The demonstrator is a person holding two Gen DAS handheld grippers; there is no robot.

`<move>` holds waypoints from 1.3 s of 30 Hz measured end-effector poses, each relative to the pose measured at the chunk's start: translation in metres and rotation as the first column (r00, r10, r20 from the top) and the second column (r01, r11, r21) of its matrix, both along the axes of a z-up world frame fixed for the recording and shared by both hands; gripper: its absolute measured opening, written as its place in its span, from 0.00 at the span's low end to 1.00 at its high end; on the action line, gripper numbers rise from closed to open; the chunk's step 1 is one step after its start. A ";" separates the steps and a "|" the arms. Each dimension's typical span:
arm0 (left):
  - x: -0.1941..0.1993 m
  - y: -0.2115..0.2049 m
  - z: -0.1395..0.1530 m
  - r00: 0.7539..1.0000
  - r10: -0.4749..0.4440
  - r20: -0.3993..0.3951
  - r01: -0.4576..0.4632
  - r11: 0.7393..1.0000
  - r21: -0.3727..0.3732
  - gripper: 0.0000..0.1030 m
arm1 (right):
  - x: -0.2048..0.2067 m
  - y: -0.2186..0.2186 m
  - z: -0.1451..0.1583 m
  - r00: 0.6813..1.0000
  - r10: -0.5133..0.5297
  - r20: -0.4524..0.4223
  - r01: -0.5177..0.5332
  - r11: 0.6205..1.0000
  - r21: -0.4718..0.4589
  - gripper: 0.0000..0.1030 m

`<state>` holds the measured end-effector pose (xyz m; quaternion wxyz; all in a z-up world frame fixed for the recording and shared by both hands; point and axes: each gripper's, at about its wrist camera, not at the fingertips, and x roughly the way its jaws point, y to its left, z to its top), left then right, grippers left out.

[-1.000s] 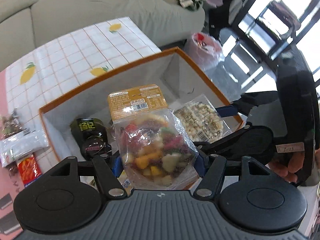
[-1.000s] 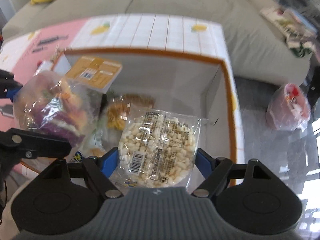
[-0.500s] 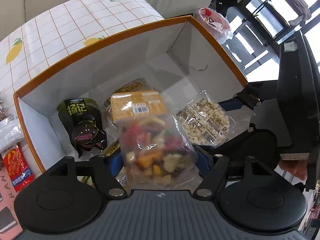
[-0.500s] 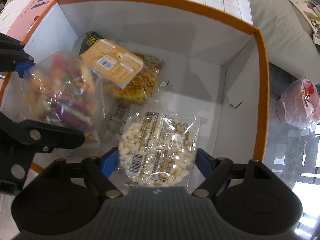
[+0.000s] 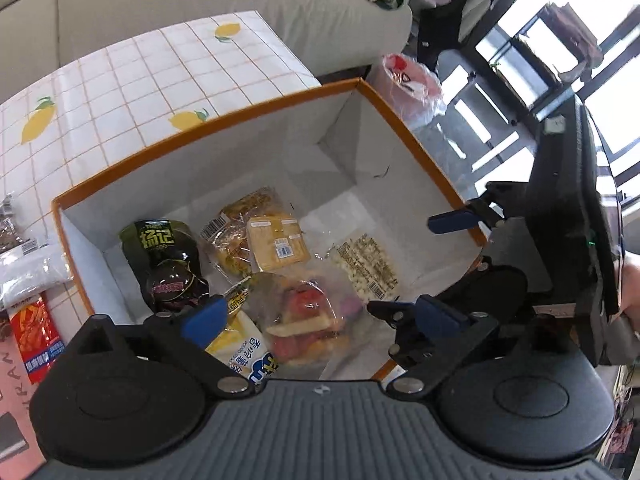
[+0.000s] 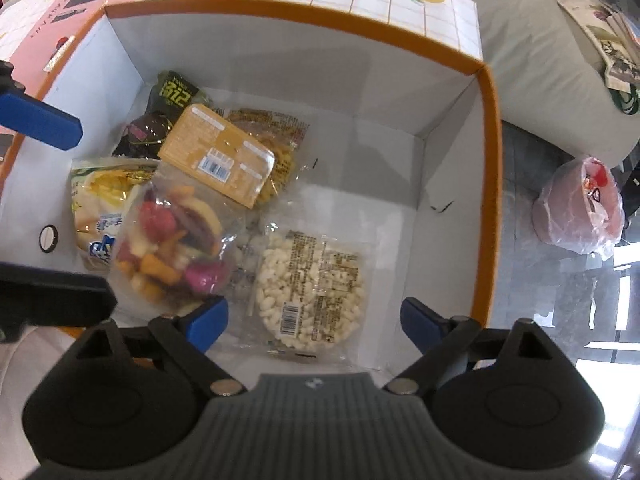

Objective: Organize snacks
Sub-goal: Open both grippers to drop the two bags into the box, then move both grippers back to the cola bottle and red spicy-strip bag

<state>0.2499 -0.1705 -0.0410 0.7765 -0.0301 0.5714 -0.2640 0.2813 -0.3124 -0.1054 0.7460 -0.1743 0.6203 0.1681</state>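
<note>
Now both snack bags are seen lying in the orange-rimmed box (image 6: 490,168), freed from the grippers.

The left gripper (image 5: 320,316) is opening above the mixed dried-fruit bag (image 6: 172,248), its pads clear of it. The right gripper (image 6: 314,320) is opening too, and the puffed-rice bag (image 6: 312,292) rests on the box floor between its fingers, untouched, just beside the fruit bag.

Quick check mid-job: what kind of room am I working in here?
Most likely a home living room: a grey-beige fabric sofa stands behind a low table with a white lemon-print grid cloth, and tall bright windows fill one side. Packaged snacks fill the orange-rimmed white cardboard box.
</note>
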 end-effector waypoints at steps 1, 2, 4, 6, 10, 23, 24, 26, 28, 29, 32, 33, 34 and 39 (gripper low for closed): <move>-0.002 0.003 0.003 1.000 0.010 0.005 -0.010 1.000 -0.010 1.00 | -0.002 0.000 0.003 1.000 -0.003 0.008 0.003 1.000 0.002 0.94; -0.003 0.005 0.005 1.000 0.018 0.007 -0.018 1.000 -0.016 1.00 | -0.004 -0.001 0.005 1.000 -0.009 0.019 0.008 1.000 0.006 0.95; -0.005 0.010 0.009 0.999 0.037 0.009 -0.037 0.999 -0.029 1.00 | -0.008 -0.003 0.012 0.999 -0.022 0.036 0.022 1.000 0.015 0.95; -0.009 0.015 0.014 0.998 0.053 0.015 -0.053 0.998 -0.047 1.00 | -0.013 -0.004 0.019 0.998 -0.042 0.050 0.041 0.999 0.022 0.95; -0.017 0.032 0.026 0.994 0.103 0.021 -0.101 0.991 -0.093 1.00 | -0.026 -0.007 0.031 0.991 -0.089 0.096 0.086 0.996 0.035 0.96; -0.056 0.113 0.053 0.955 0.291 0.048 -0.272 0.932 -0.238 1.00 | -0.080 0.028 0.080 0.931 -0.316 0.182 0.250 0.917 0.311 0.97; -0.059 0.121 0.054 0.951 0.304 0.049 -0.284 0.927 -0.247 1.00 | -0.084 0.036 0.082 0.927 -0.327 0.185 0.253 0.907 0.337 0.97; -0.065 0.137 0.055 0.942 0.331 0.055 -0.307 0.916 -0.259 1.00 | -0.093 0.052 0.086 0.920 -0.335 0.202 0.244 0.896 0.372 0.97; -0.071 0.155 0.055 0.930 0.364 0.059 -0.337 0.904 -0.263 0.94 | -0.102 0.071 0.090 0.912 -0.338 0.234 0.228 0.889 0.397 0.97; -0.073 0.163 0.055 0.924 0.377 0.063 -0.349 0.900 -0.262 0.85 | -0.107 0.080 0.091 0.907 -0.340 0.249 0.221 0.887 0.406 0.97; -0.080 0.186 0.053 0.903 0.422 0.084 -0.390 0.885 -0.253 0.66 | -0.116 0.107 0.098 0.892 -0.337 0.301 0.190 0.884 0.427 0.96; -0.082 0.193 0.052 0.896 0.435 0.092 -0.402 0.881 -0.249 0.57 | -0.118 0.117 0.101 0.890 -0.330 0.316 0.175 0.885 0.432 0.96; -0.083 0.201 0.050 0.888 0.449 0.101 -0.415 0.877 -0.243 0.54 | -0.120 0.125 0.103 0.888 -0.322 0.327 0.160 0.886 0.436 0.96; -0.088 0.235 0.050 0.841 0.512 0.176 -0.478 0.855 -0.203 0.32 | -0.118 0.171 0.116 0.882 -0.263 0.390 0.078 0.900 0.430 0.90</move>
